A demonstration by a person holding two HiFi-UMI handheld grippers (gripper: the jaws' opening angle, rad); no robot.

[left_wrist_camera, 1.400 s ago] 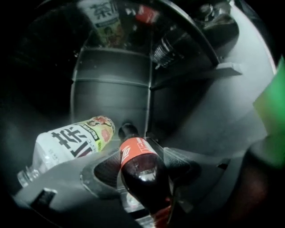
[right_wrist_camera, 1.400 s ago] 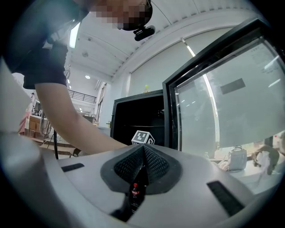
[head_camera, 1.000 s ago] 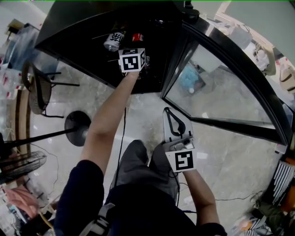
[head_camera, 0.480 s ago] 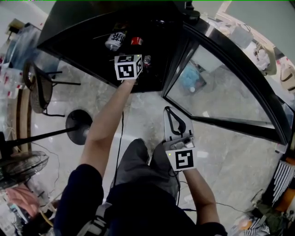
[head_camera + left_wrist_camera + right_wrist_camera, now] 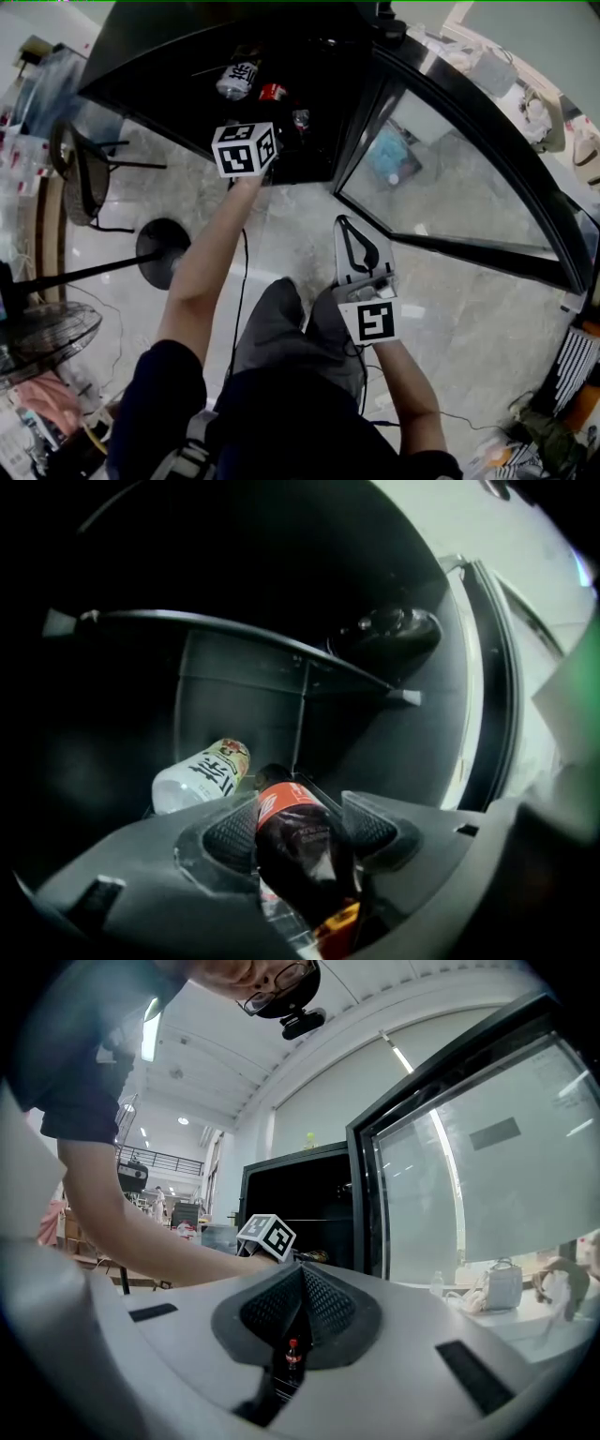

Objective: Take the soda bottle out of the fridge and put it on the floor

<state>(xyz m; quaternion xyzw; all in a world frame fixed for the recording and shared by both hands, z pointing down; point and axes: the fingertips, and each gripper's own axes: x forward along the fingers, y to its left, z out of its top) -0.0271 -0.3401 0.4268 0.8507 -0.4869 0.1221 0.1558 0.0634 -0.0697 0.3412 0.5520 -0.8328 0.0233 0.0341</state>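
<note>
The soda bottle point(image 5: 298, 841), dark with a red label, lies between the pads of my left gripper point(image 5: 300, 822), which press on both its sides. In the head view its red label point(image 5: 272, 92) shows just beyond the left gripper's marker cube point(image 5: 244, 148), at the mouth of the black fridge point(image 5: 159, 66). The bottle's near end is hidden under the jaws. My right gripper point(image 5: 354, 251) hangs over the pale floor, apart from the fridge, its jaws together and nothing in them.
A white bottle point(image 5: 202, 775) lies on its side deeper in the fridge, left of the soda bottle. The glass door point(image 5: 450, 178) stands open to the right. A small upright soda bottle point(image 5: 293, 1358) shows through the right jaws. A round stand base point(image 5: 161, 251) sits left.
The left gripper has drawn back out of the fridge, down and to the left, and the red label has come along with it. The right gripper has stayed put.
</note>
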